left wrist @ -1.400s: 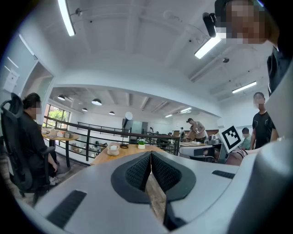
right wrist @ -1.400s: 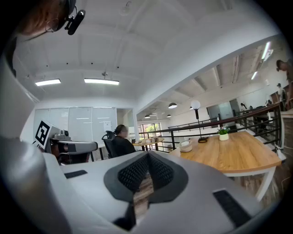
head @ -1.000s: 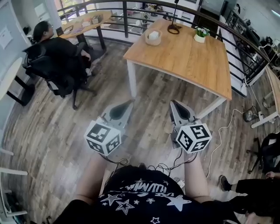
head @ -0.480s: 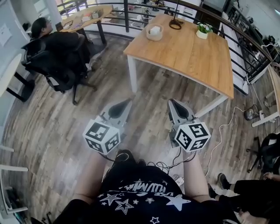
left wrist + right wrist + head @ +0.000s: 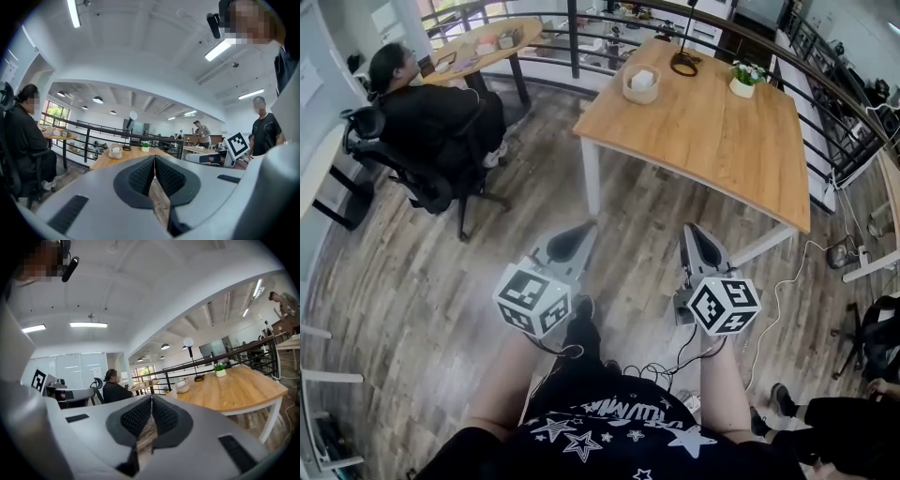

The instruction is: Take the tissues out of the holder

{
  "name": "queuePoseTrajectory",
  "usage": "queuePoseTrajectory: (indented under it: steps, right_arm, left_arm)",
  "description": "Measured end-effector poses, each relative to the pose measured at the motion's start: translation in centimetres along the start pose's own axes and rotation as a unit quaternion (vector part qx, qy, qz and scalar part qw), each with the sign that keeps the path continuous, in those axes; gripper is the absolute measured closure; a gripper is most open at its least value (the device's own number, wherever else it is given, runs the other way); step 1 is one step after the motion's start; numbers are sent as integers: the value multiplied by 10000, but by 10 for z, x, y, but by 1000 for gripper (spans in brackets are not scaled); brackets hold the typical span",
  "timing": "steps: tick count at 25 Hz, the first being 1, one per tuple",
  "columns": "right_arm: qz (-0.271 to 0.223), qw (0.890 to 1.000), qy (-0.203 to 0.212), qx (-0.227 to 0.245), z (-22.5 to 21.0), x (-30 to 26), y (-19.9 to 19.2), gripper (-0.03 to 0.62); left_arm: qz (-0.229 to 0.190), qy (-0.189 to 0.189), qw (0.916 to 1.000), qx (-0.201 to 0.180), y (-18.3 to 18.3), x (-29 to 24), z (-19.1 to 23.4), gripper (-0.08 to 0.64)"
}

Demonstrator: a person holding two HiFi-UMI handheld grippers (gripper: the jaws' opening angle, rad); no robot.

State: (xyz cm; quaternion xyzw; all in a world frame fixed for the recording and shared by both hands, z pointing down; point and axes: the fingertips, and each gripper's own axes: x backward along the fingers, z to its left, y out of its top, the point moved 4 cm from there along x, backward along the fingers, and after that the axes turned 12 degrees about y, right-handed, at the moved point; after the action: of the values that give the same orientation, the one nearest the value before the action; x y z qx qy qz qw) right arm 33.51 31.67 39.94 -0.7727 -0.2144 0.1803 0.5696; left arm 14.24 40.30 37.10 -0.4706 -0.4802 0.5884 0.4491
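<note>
The tissue holder [image 5: 640,82] is a round pale basket with white tissues showing at its top. It stands near the far left corner of the wooden table [image 5: 703,131], well ahead of both grippers. It is also small in the left gripper view [image 5: 115,151] and in the right gripper view [image 5: 182,386]. My left gripper [image 5: 586,228] and right gripper [image 5: 691,230] are held side by side over the floor, pointing toward the table. Both are shut with nothing between the pads [image 5: 140,174] [image 5: 137,416].
A small potted plant [image 5: 741,80] and a black lamp base [image 5: 682,64] stand at the table's far edge. A person in black sits in an office chair [image 5: 431,122] to the left. A black railing [image 5: 572,37] runs behind the table. Cables [image 5: 769,291] lie on the floor at right.
The whole view has shifted: table and seated person sit slightly further right and lower in the head view. Both grippers stayed shut and side by side, now a little lower.
</note>
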Motion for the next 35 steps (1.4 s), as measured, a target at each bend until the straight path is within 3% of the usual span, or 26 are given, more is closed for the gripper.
queuePoseTrajectory:
  steps: [6, 12, 20, 27, 35]
  right_arm:
    - [204, 9994, 5, 269, -24, -97, 9, 574]
    - [172, 9997, -148, 132, -56, -188, 26, 574]
    - [160, 9991, -377, 109, -79, -276, 40, 574]
    - [170, 9978, -612, 171, -91, -324, 52, 574]
    - [189, 9975, -672, 122, -117, -348, 61, 574]
  left_arm:
    - [41, -189, 9998, 90, 13, -74, 77, 545]
    - [73, -359, 9993, 67, 34, -148, 146, 545]
    - [85, -531, 9985, 81, 51, -204, 220, 545]
    - [23, -693, 9976, 75, 65, -239, 261, 545]
    - [153, -765, 9969, 101, 64, -273, 273, 545]
